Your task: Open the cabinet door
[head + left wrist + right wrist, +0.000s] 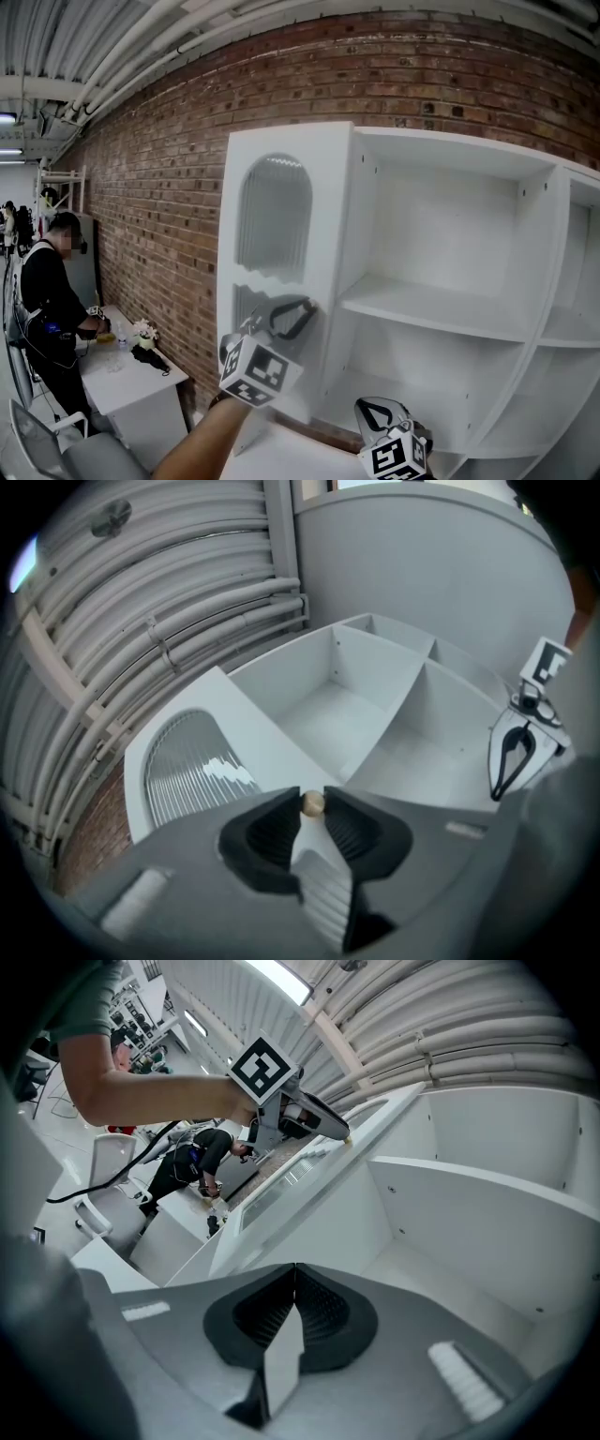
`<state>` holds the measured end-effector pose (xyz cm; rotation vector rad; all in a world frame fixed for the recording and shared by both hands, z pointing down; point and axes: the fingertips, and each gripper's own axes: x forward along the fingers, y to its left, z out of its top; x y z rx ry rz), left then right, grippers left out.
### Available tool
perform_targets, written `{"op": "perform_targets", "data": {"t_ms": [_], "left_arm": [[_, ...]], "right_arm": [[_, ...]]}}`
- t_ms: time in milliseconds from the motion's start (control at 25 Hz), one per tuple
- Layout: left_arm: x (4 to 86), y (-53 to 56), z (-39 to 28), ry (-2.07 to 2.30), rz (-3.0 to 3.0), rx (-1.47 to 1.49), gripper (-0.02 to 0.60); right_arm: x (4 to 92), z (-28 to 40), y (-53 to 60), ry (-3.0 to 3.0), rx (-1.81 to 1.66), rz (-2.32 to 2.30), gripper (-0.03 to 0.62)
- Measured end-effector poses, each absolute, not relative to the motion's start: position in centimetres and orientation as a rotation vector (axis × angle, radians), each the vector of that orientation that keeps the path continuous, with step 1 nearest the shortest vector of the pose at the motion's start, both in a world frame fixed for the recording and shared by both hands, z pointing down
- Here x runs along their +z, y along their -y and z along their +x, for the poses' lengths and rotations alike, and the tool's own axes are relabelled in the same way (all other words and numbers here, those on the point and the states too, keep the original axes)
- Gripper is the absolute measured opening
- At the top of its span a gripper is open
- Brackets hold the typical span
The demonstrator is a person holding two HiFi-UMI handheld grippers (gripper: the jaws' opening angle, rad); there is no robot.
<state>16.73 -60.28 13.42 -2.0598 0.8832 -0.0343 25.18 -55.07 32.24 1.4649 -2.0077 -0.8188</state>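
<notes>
Cabinet [450, 309] stands against brick wall [159, 187], its door [281, 272] swung out at the left. Door knob [312, 803] sits pinched in left gripper [302, 314]. Right gripper [380, 411] lower, before the shelves. Table [131, 380] left of cabinet.

The cabinet door [281, 253] is standing swung out at the left, walling off that side, with the left gripper [307, 307] clamping its knob [312, 803] at the free edge. Right of it the compartments [450, 234] are facing outward, open-fronted; a shelf [436, 311] and an upright divider [553, 281] are splitting the way in.
</notes>
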Motion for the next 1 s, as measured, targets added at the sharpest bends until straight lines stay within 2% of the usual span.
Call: {"op": "perform_targets", "data": {"t_ms": [1000], "left_arm": [[13.1,52.5,4.9,-0.956,-2.073,0.019,0.075]], "right_arm": [[29.7,15.5,51.9,2.129,-0.941,1.323,0.006]]}}
